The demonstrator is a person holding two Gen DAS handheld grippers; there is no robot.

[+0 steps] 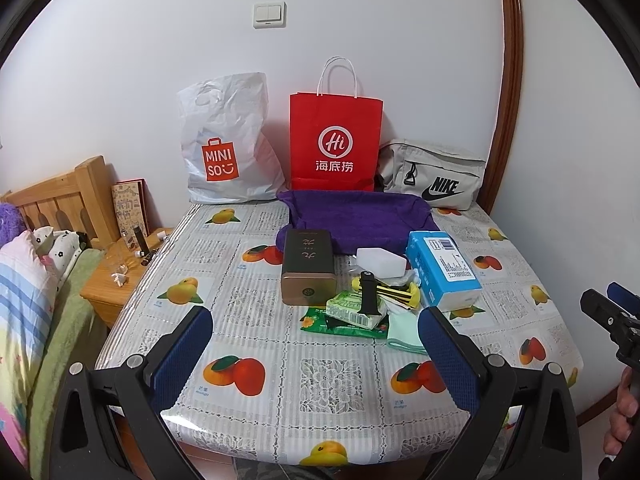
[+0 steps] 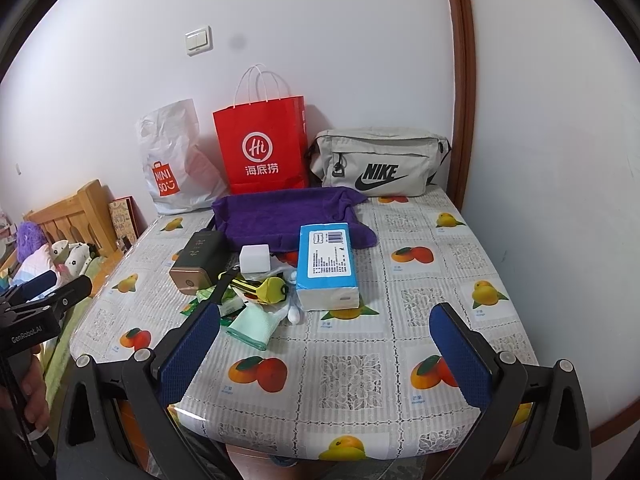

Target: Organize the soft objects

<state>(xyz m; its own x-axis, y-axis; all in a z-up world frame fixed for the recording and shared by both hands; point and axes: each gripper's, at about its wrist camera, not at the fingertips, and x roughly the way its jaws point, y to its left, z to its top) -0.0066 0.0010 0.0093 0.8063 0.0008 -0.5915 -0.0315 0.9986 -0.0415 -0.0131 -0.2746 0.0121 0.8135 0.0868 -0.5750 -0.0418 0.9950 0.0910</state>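
both grippers poised wide open at the table's near edge

the left gripper [image 1: 316,332] hangs level over the near edge of the table [image 1: 332,380], its blue pads spread far apart with nothing between them. the right gripper [image 2: 325,330] is held the same way, tilted slightly, jaws wide and empty. each is gripped from below by a hand: the right hand [image 1: 624,412] shows at the far right of the left wrist view, the left hand [image 2: 32,396] at the far left of the right wrist view.

straight ahead of the left gripper lies a small heap: a green wipes pack [image 1: 352,310] with a black strap [image 1: 368,292] across it, and a pale green cloth [image 1: 404,332] just beside the gripper's right pad. beyond the heap sits a purple towel [image 1: 360,216], with a brown tin [image 1: 306,272] touching its left front corner. a blue tissue pack [image 2: 326,264] lies ahead of the right gripper, between its pads in view, overlapping the towel's near edge. a white block [image 2: 256,258] rests to its left. against the wall stand a white plastic bag [image 1: 228,148], a red paper bag [image 1: 334,144] and a grey waist bag [image 1: 436,176].
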